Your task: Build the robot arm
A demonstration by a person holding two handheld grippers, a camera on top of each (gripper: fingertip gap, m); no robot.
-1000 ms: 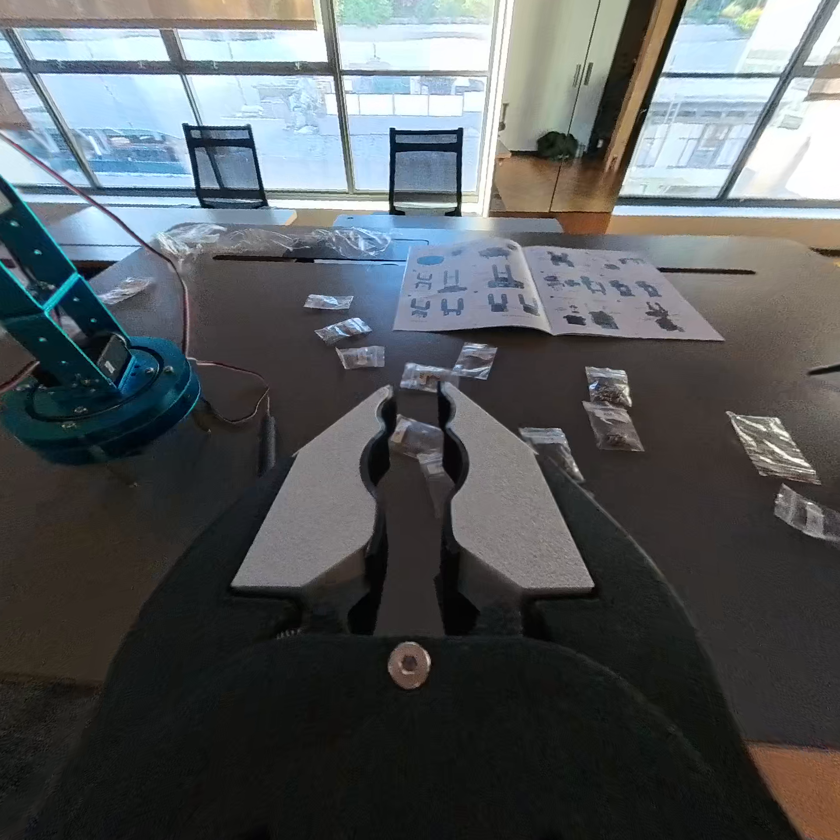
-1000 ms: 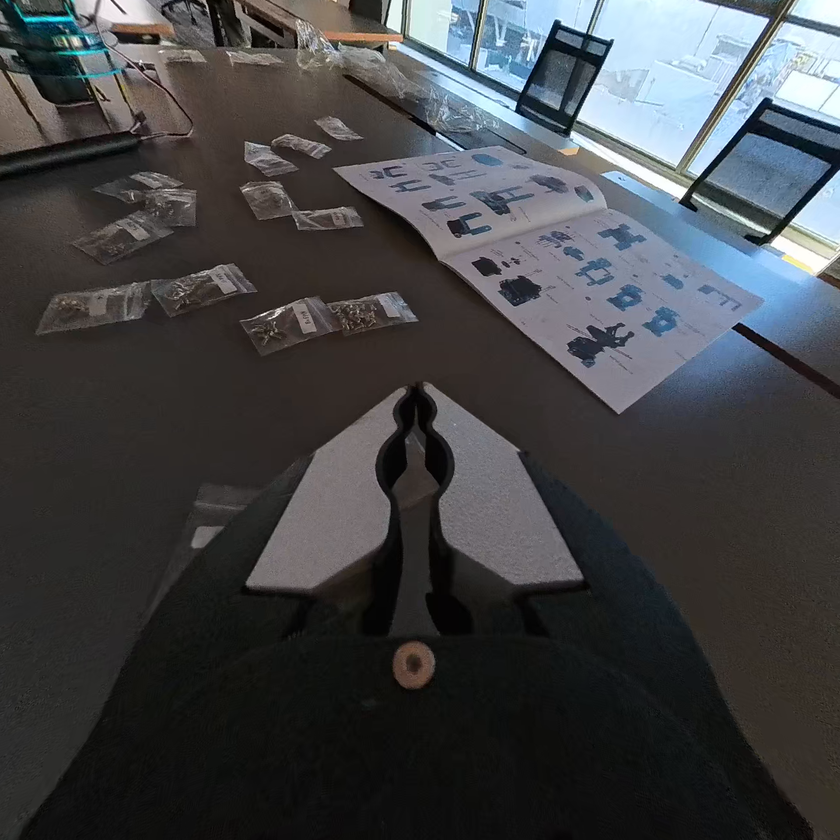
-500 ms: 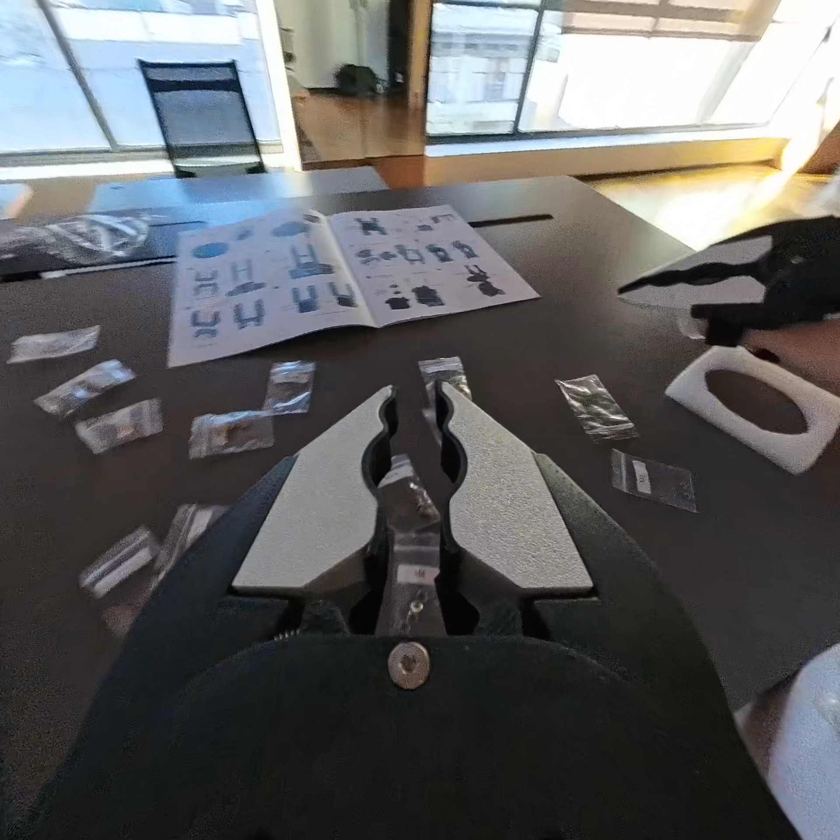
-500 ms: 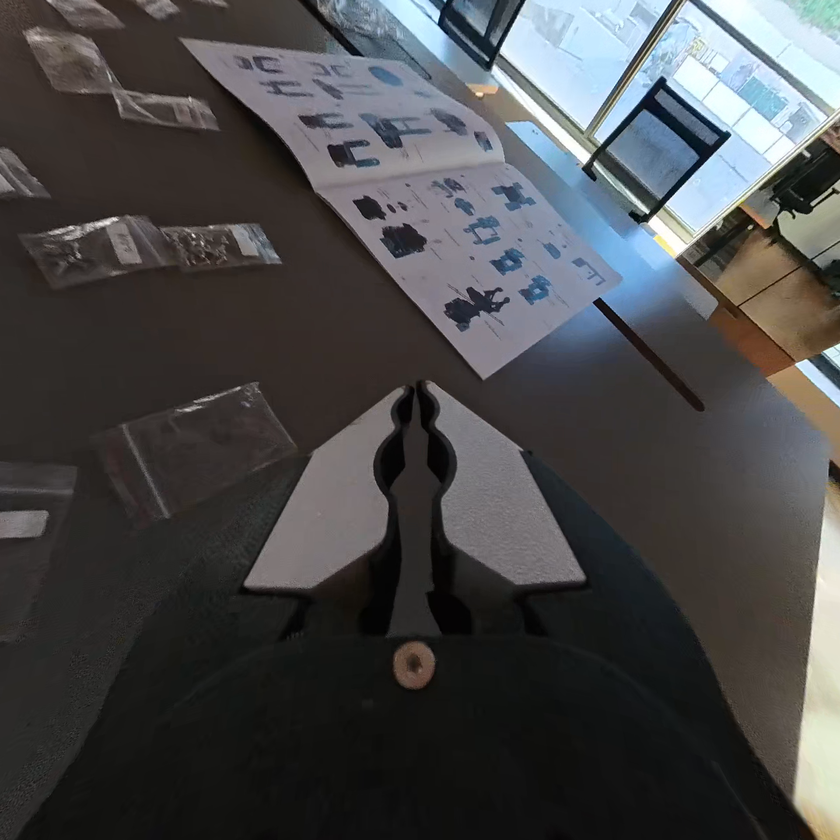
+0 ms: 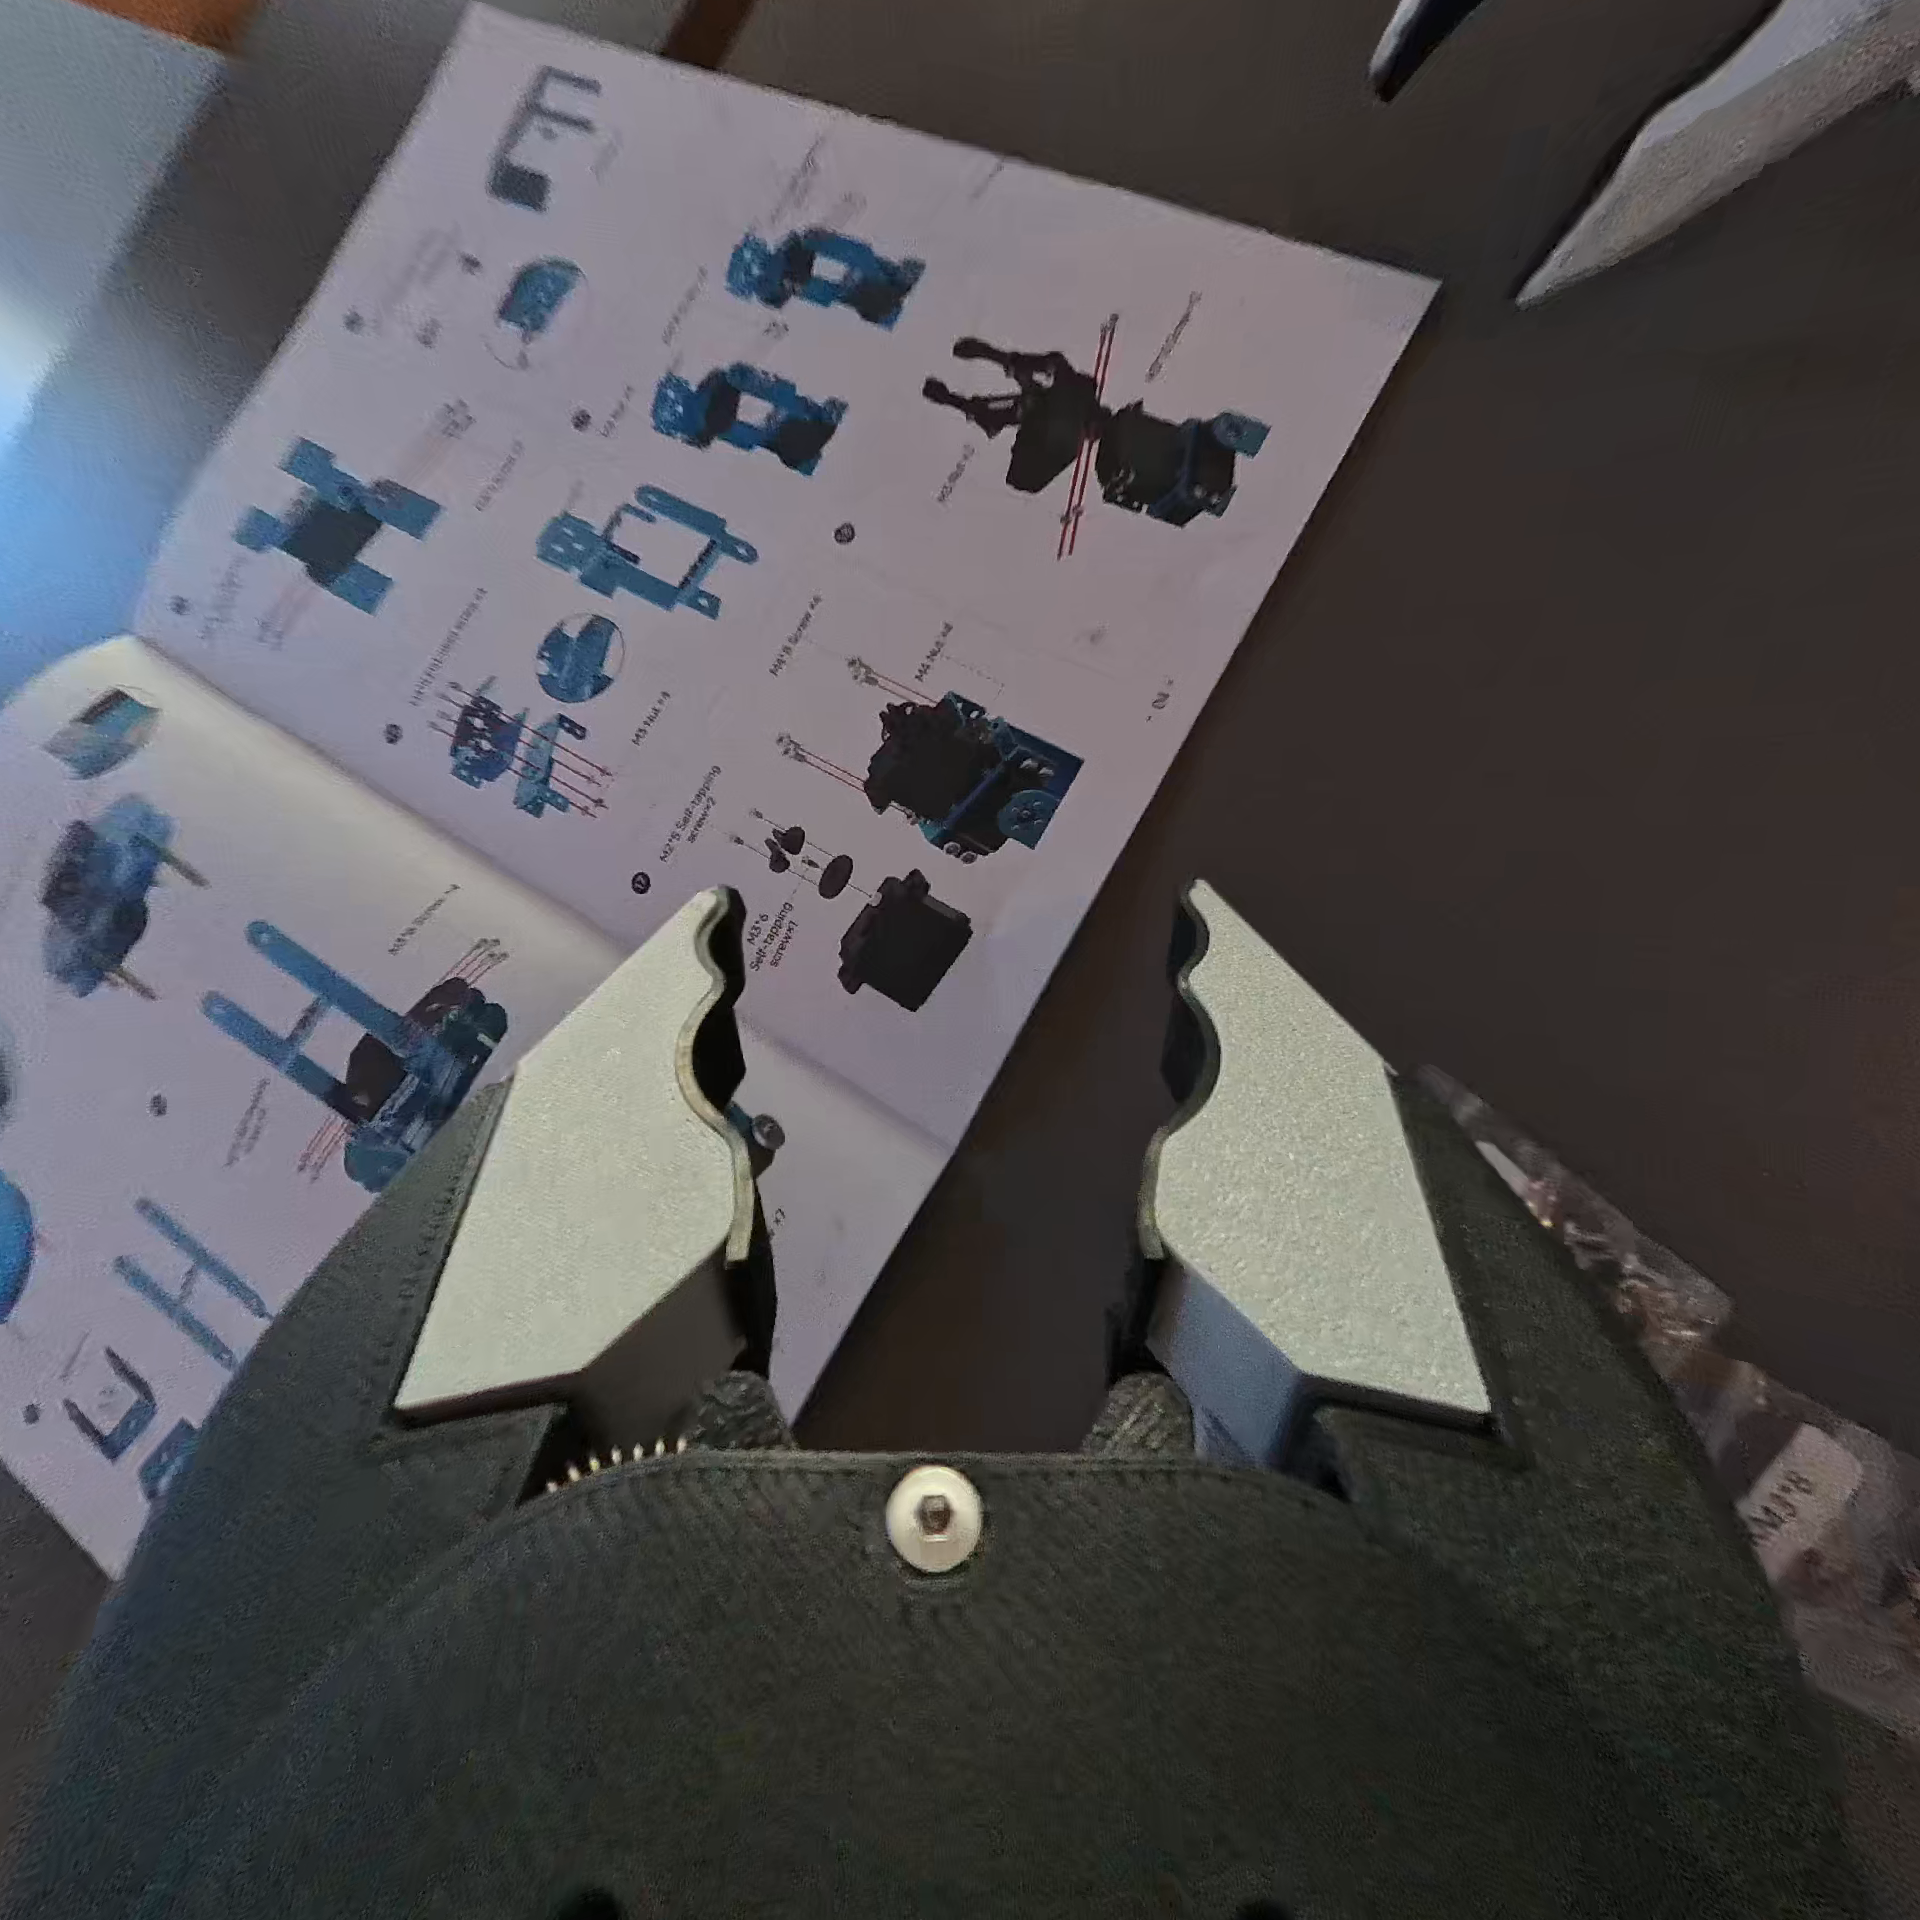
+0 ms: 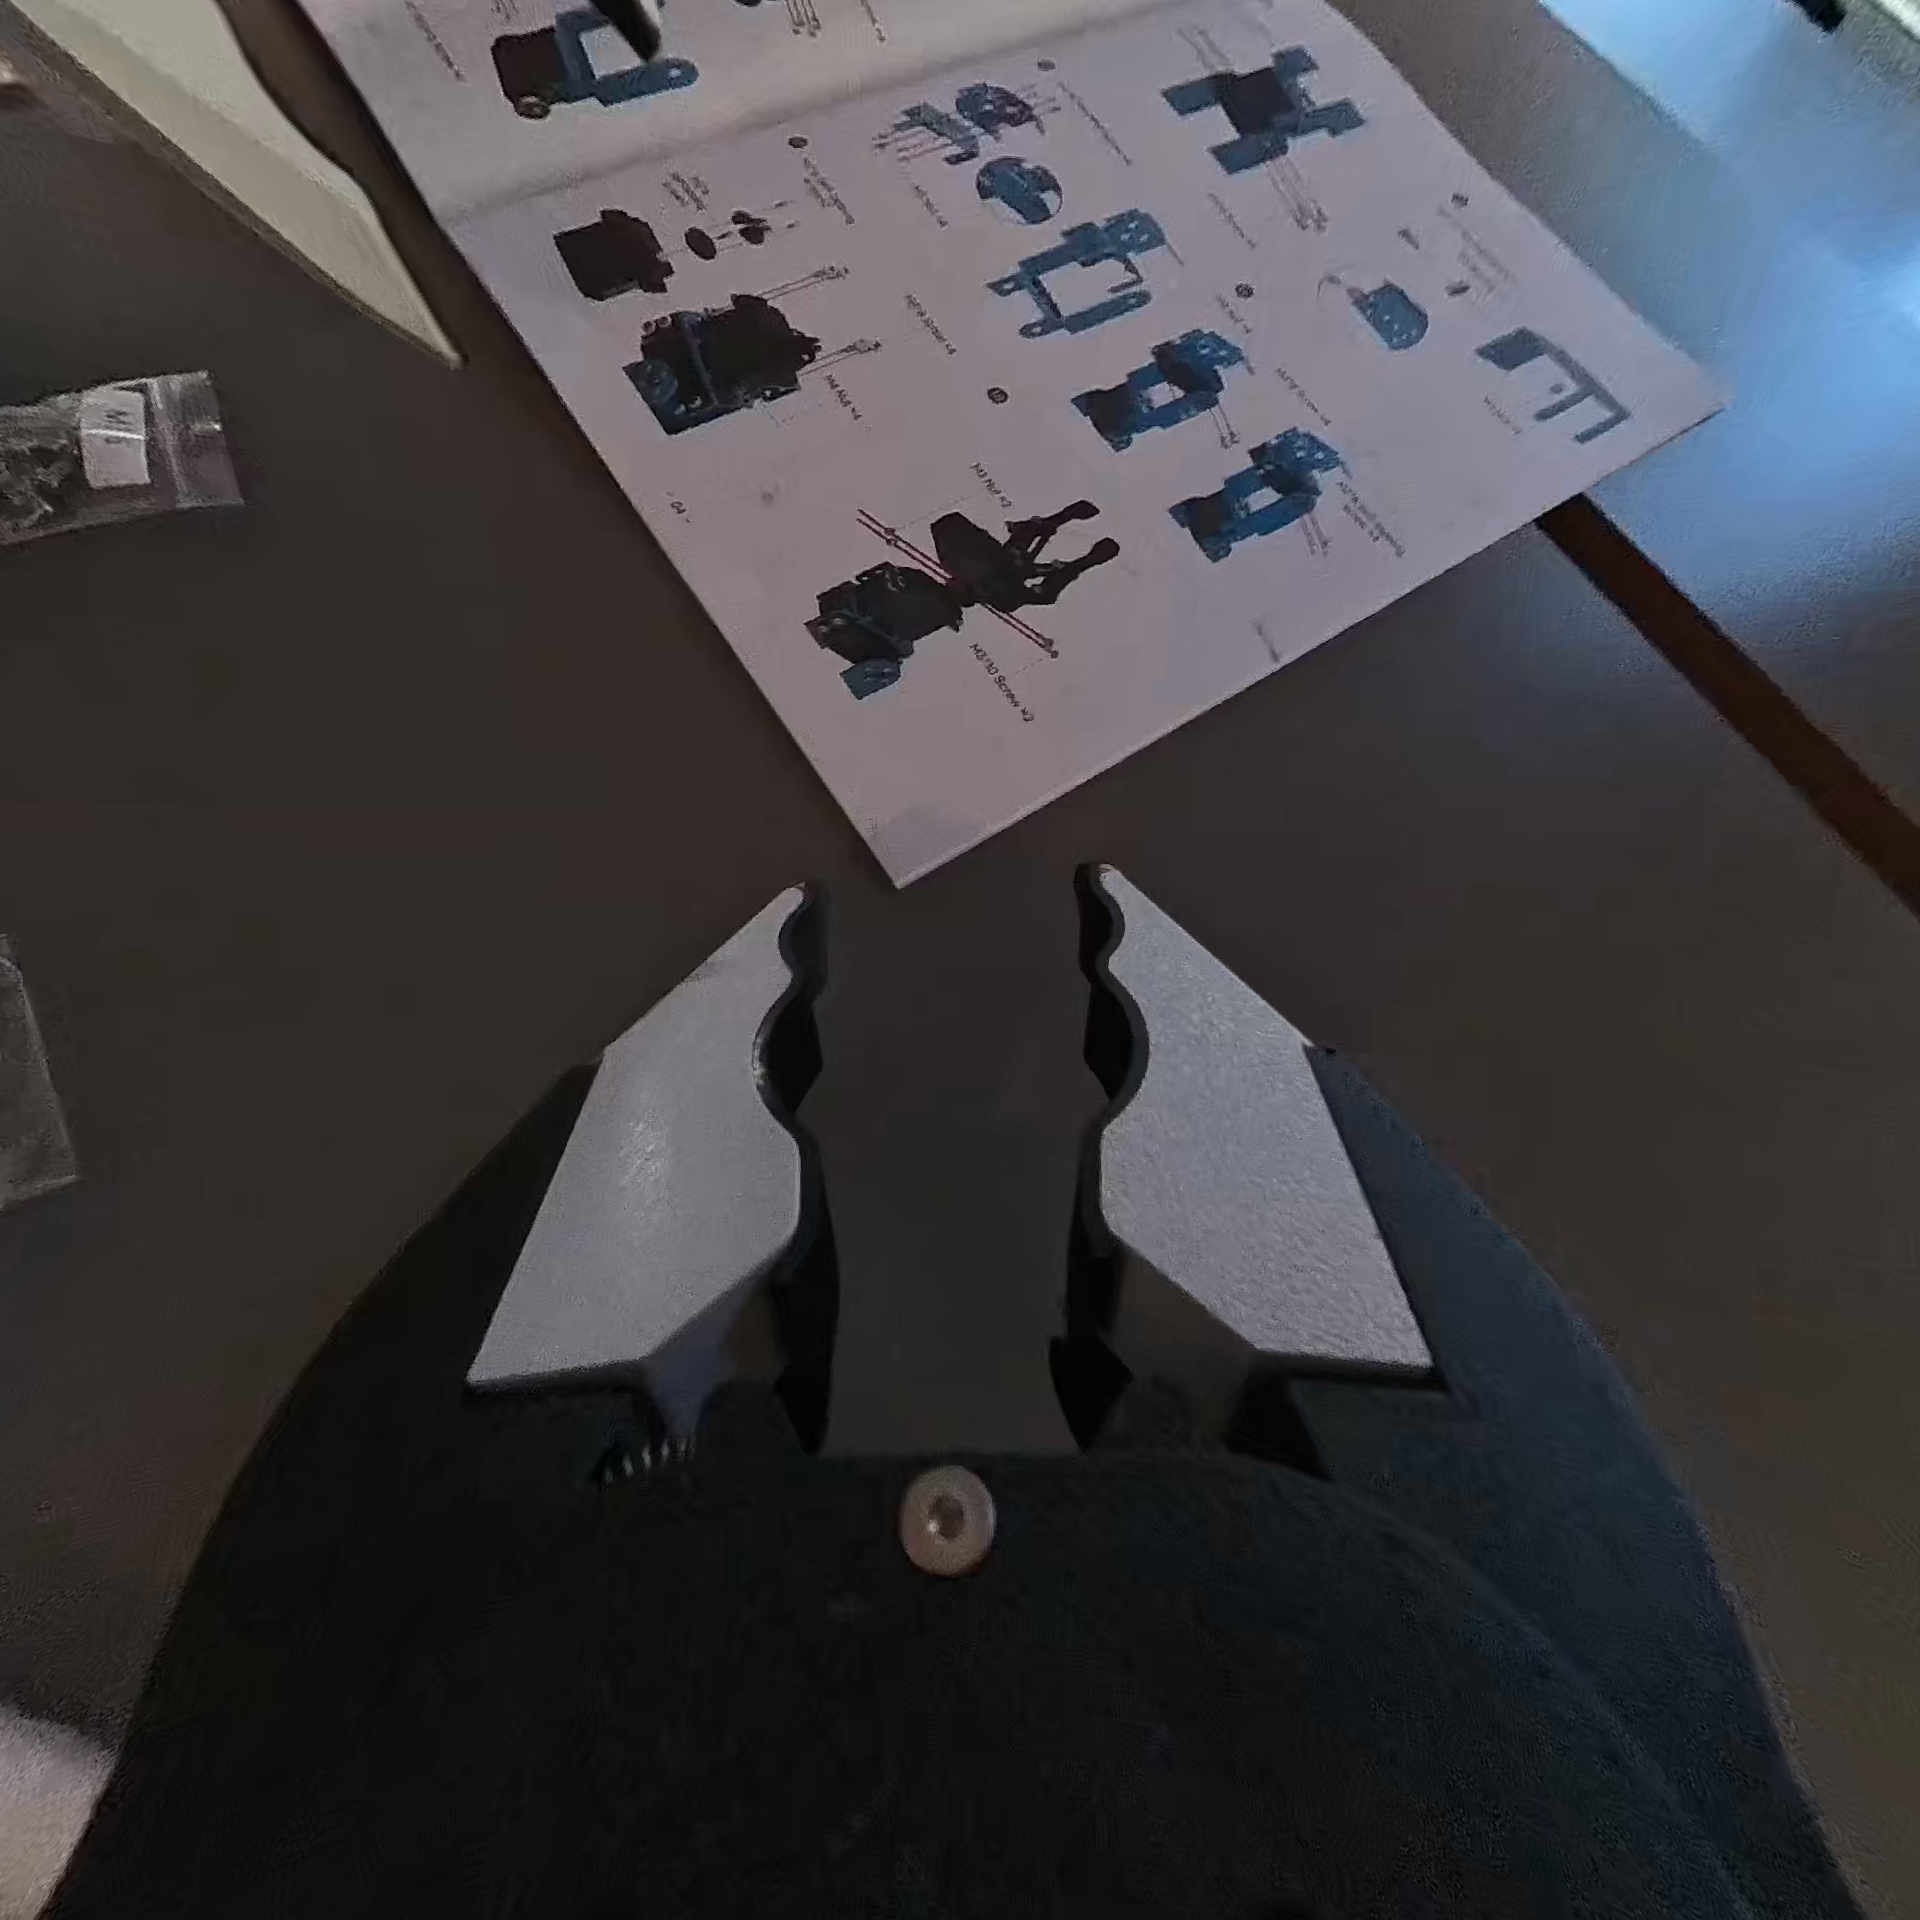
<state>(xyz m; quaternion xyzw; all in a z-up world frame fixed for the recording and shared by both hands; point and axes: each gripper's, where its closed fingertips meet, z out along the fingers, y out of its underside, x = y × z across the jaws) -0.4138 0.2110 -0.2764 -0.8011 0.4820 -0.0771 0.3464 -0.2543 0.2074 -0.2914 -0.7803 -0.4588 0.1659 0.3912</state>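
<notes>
Change: both grippers, near-closed 1 second ago, now gape over the booklet.
Left gripper point(image 5: 961, 909): spread, empty, above booklet point(image 5: 644, 582) edge.
Right gripper point(image 6: 945, 883): spread, empty, just short of booklet corner.
Table point(image 6: 416, 727): dark, with small clear bags point(image 6: 104, 452).

Two grippers are over the dark table point(image 6: 416, 727), both with fingers spread and nothing between them: the left gripper point(image 5: 961, 925) and the right gripper point(image 6: 945, 894). One open instruction booklet point(image 5: 644, 582) lies flat, filling the left wrist view from nine to twelve o'clock. One clear bag of small hardware point(image 5: 1756, 1455) shows there, at four o'clock beside the black body. In the right wrist view I count two such bags, one with a white label point(image 6: 114, 452) at ten o'clock and another point(image 6: 26, 1081) cut by the edge at nine.
</notes>
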